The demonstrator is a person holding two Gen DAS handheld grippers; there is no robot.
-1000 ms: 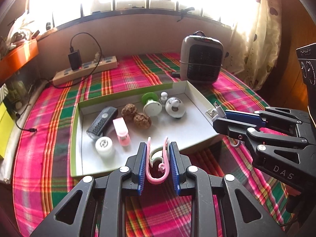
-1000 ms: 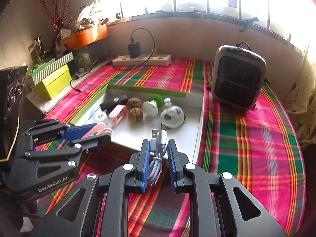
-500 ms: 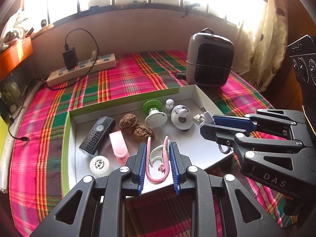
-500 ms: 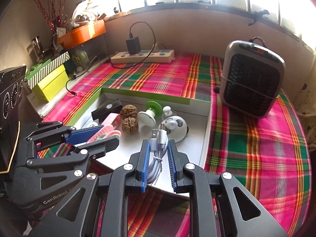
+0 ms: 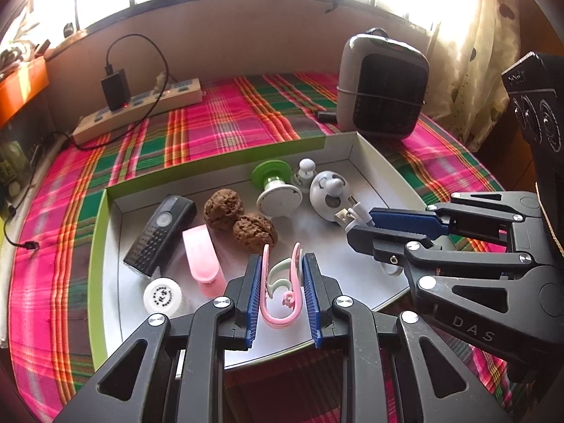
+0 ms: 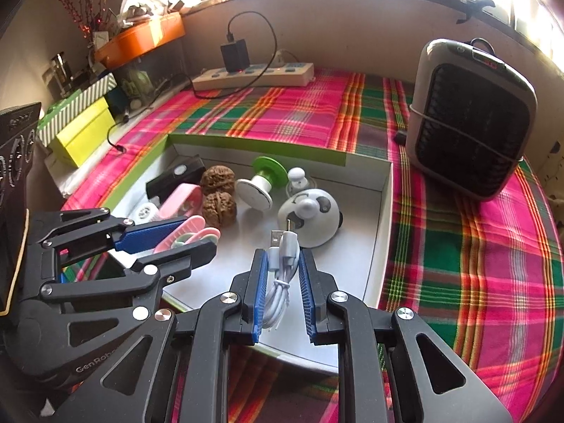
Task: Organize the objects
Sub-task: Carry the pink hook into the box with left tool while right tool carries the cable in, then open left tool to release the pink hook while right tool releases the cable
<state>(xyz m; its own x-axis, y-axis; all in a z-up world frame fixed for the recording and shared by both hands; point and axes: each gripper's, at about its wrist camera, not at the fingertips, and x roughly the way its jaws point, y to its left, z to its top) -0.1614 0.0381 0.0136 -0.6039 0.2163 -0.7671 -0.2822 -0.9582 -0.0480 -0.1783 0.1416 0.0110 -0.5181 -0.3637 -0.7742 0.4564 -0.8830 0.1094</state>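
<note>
Both grippers are coming in over the near edge of the tray [image 5: 105,275], which is now filling more of each view than a second ago, with the things inside looming closer. The left gripper [image 5: 282,292] is clenching a pink clip [image 5: 280,313] between its blue pads, the clip standing upright with its open ends toward the tray's middle, just short of the two walnuts [image 5: 253,231]. The right gripper [image 6: 283,282] is squeezing a bundled white cable [image 6: 282,268], plugs sticking out in front, close to the round white panda-faced gadget [image 6: 310,216]. Both loads are hanging over the tray floor near its near edge, not yet resting on it as far as I can judge. To set them down well, each hand should be lowering until its load is touching bare floor before the pads are letting go: the clip into the gap between the pink case [image 5: 204,261] and the walnuts, the cable into the clear patch toward the right wall [image 6: 382,225] of the tray. Releasing from height risks the clip bouncing and the cable uncoiling, and the two grippers are sitting close together, so lowering one at a time looks safer
</note>
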